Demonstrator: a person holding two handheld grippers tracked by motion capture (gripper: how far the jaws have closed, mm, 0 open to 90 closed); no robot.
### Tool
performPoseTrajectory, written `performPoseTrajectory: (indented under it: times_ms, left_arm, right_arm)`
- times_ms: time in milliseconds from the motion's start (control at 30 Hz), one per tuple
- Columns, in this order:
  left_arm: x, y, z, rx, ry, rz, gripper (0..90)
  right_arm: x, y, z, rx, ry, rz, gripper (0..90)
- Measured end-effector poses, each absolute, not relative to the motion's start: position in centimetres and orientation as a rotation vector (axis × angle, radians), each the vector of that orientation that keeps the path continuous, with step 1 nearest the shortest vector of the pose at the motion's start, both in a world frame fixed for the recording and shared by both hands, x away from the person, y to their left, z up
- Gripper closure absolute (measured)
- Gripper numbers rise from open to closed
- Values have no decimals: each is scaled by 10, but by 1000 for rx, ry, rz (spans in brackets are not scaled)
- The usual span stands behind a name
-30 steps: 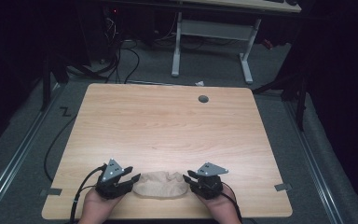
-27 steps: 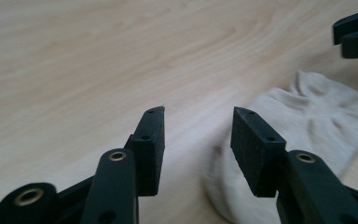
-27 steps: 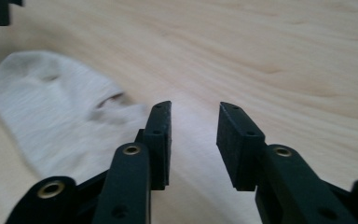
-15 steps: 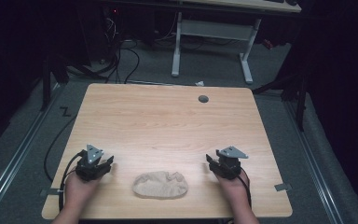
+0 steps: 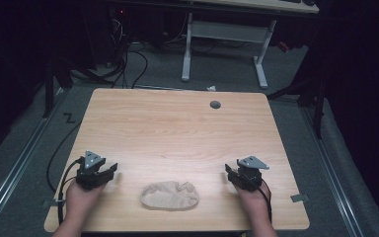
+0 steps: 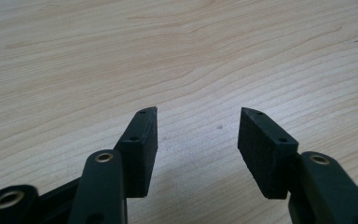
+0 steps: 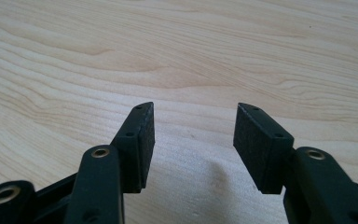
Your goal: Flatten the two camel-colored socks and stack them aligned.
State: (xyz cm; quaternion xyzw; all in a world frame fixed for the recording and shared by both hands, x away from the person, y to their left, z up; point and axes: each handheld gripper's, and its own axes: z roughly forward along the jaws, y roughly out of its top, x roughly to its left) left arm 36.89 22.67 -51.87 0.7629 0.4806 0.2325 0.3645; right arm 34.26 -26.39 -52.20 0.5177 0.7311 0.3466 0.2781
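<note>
A crumpled beige cloth (image 5: 170, 195) lies on the wooden table (image 5: 177, 133) near its front edge, midway between my two hands. My left gripper (image 5: 111, 172) rests low to the cloth's left, well apart from it. In the left gripper view its jaws (image 6: 198, 112) stand open over bare wood, having widened within the last second. Off to the cloth's right, equally far away, is my right gripper (image 5: 231, 174). Its jaws (image 7: 193, 106) have just been opening and hold nothing.
A grey round grommet (image 5: 215, 104) sits near the table's far edge. Behind the table stands another desk's white frame (image 5: 222, 34), with cables (image 5: 128, 54) on the floor. A strip of tape (image 5: 298, 198) marks the front right corner.
Both grippers let go of the cloth and moved outward, left one to the left, right one to the right. Over the last half second they kept still. The cloth stays put.
</note>
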Motion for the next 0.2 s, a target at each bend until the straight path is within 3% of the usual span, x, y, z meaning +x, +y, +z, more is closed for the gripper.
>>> performPoseTrajectory:
  times_ms: [200]
  left_arm:
    - [370,225,-518,1970,1227,586,486]
  right_arm:
    - [341,-264,-521,1381,1964,933,483]
